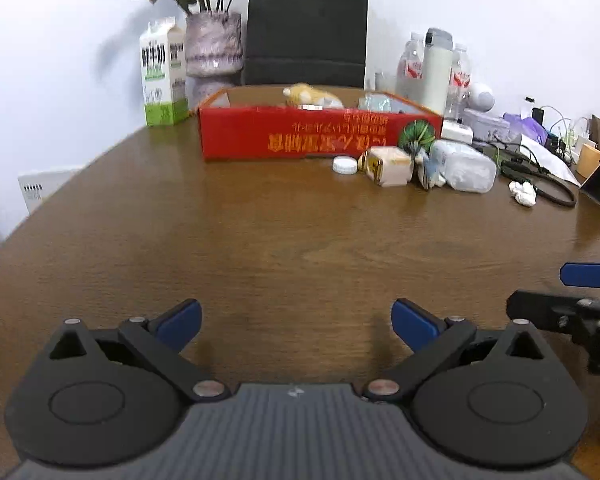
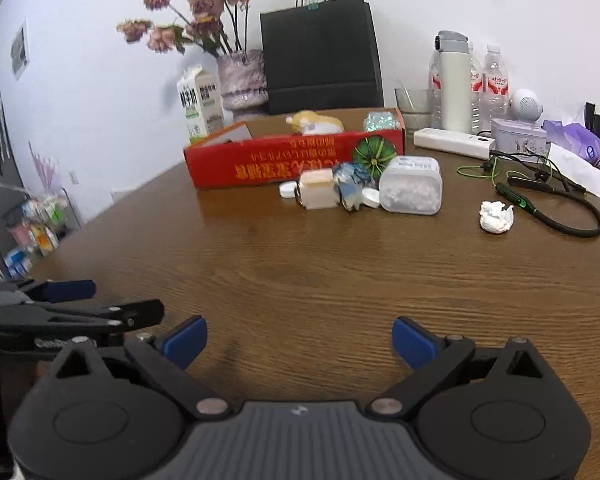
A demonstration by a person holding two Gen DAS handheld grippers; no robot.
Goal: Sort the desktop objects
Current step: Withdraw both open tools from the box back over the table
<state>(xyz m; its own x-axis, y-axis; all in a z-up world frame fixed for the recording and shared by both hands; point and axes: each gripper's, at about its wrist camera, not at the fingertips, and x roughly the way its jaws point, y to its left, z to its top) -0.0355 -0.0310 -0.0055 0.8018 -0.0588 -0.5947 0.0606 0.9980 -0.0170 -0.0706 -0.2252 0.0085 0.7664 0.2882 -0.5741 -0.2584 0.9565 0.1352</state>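
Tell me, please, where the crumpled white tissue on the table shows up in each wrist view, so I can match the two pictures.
Left wrist: the crumpled white tissue lies far right, mid-height, beside the black cable loop.
Right wrist: the tissue lies right of centre, mid-height, right of the clear plastic container.
Shared landmark: the red box, left of the tissue in both views.
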